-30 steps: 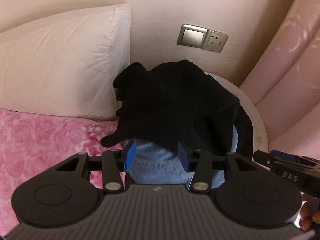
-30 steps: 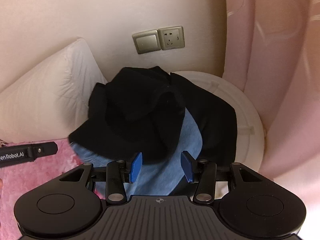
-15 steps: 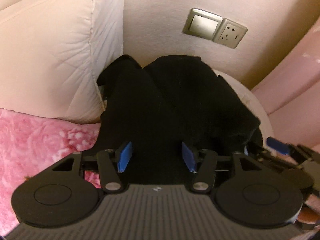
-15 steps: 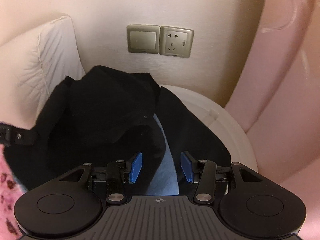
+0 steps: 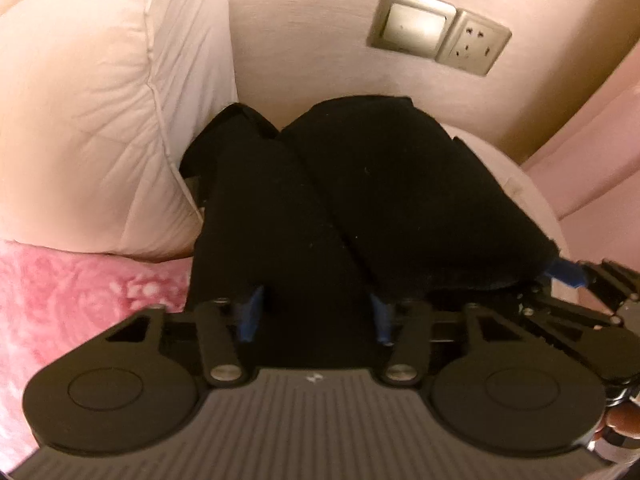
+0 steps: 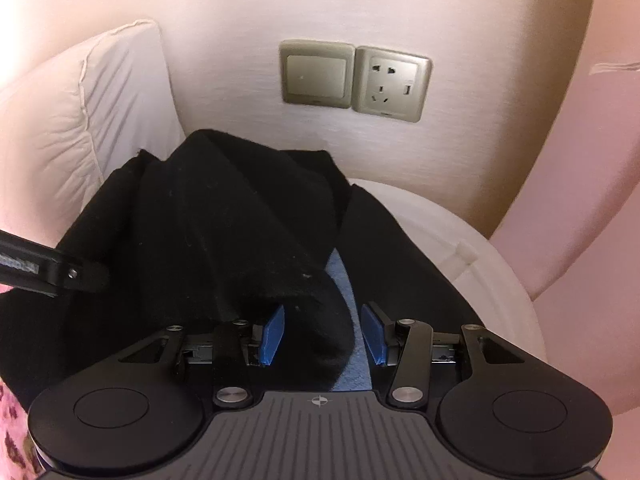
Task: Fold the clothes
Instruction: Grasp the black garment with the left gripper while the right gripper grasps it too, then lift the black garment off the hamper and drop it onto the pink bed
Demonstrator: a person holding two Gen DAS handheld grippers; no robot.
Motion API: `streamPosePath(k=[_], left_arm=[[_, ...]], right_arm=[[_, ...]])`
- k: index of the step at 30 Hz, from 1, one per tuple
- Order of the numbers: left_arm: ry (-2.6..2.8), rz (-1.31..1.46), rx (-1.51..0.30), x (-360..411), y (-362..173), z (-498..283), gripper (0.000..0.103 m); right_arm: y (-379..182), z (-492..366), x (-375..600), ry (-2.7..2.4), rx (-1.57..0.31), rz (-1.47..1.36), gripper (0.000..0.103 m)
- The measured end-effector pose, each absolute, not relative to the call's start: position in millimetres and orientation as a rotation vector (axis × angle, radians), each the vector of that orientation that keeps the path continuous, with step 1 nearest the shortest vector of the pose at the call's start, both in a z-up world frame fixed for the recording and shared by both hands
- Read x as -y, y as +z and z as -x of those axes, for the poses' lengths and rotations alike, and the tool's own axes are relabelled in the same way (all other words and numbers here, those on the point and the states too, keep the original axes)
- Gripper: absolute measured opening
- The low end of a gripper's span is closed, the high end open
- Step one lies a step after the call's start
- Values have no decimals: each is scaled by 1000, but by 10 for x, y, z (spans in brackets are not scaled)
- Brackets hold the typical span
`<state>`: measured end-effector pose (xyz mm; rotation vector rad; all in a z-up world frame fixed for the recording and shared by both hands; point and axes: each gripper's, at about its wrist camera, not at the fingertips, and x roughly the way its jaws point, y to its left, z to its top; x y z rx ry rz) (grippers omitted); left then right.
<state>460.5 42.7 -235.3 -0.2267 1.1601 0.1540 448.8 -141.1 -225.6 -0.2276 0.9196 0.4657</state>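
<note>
Left gripper (image 5: 314, 316): spread wide, black cloth (image 5: 360, 208) between its fingers.
Right gripper (image 6: 323, 334): spread, black cloth over jeans (image 6: 344, 280).
Pillow (image 5: 88, 128): at 10 o'clock.

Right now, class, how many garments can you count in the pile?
2: a black garment on top and a blue garment peeking out beneath it by the right gripper; more may be hidden.

Black gripper (image 6: 322, 334), blue pads (image 6: 274, 334)
</note>
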Motion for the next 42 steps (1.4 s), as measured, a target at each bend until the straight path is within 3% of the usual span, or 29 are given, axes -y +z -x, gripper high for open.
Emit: streamPosePath(k=[3, 4, 5, 8, 23, 34, 42], left_arm=[[145, 243, -1125, -454, -2296, -4561, 22], [146, 248, -1110, -468, -2268, -4547, 16], [150, 256, -1098, -493, -2238, -4530, 14], [169, 290, -1069, -641, -2124, -4477, 9], [244, 431, -802, -1214, -1230, -3520, 6], [341, 411, -424, -1513, -203, -1867, 0], [488, 496, -462, -1666, -312, -550, 0]], right_arm=[[-2246, -4501, 1360, 498, -908, 228, 45], [-2237, -4497, 1343, 500, -903, 236, 33], [-2223, -4502, 1321, 506, -902, 249, 7], [-2089, -4478, 1314, 530, -873, 233, 6], [-478, -3894, 938, 737, -483, 5, 5], [536, -2990, 548, 862, -189, -123, 5], [732, -2043, -36, 1018, -166, -92, 5]])
